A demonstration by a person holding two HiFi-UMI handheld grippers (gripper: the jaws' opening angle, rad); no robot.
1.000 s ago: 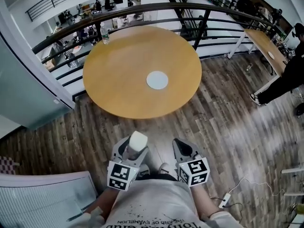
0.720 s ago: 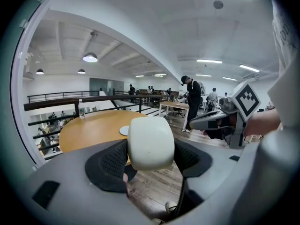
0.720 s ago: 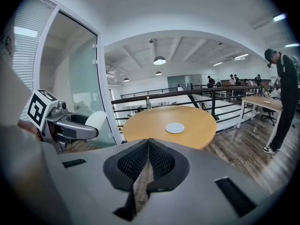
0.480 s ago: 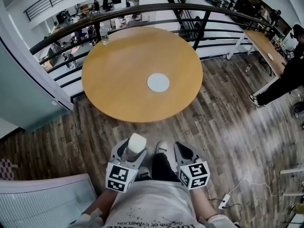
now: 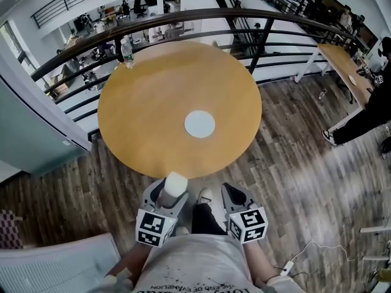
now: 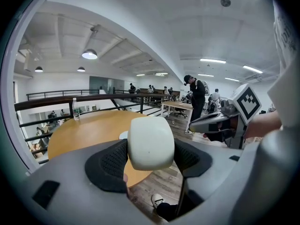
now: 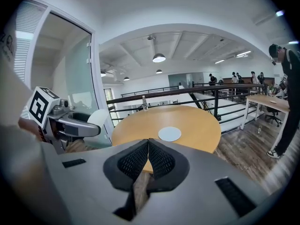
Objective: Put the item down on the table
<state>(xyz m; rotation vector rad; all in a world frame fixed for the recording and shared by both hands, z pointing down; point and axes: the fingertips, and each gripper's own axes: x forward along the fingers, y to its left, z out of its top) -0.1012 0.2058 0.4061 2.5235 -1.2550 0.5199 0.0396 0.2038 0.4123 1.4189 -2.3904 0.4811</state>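
Observation:
A white rounded cup-like item (image 5: 174,185) (image 6: 151,142) sits clamped between the pads of my left gripper (image 5: 171,191) (image 6: 149,159), held at the near edge of the round wooden table (image 5: 146,102). My right gripper (image 5: 231,194) (image 7: 148,159) hovers beside it to the right, over the floor, jaws pressed together with nothing between them. From the right gripper view, the left gripper (image 7: 70,125) and the white item (image 7: 99,118) show at the left. A pale round coaster (image 5: 200,124) (image 7: 169,134) lies near the table's middle.
A water bottle (image 5: 126,52) stands at the table's far left edge by the dark railing (image 5: 183,17). A person in black (image 5: 366,105) stands at the right next to a long desk (image 5: 342,60). My shoe (image 5: 204,196) is on the wood floor below.
The table has drawn closer to me over the last second; its near edge now reaches the left gripper's tips. Both grippers keep their pose, the white item still held.

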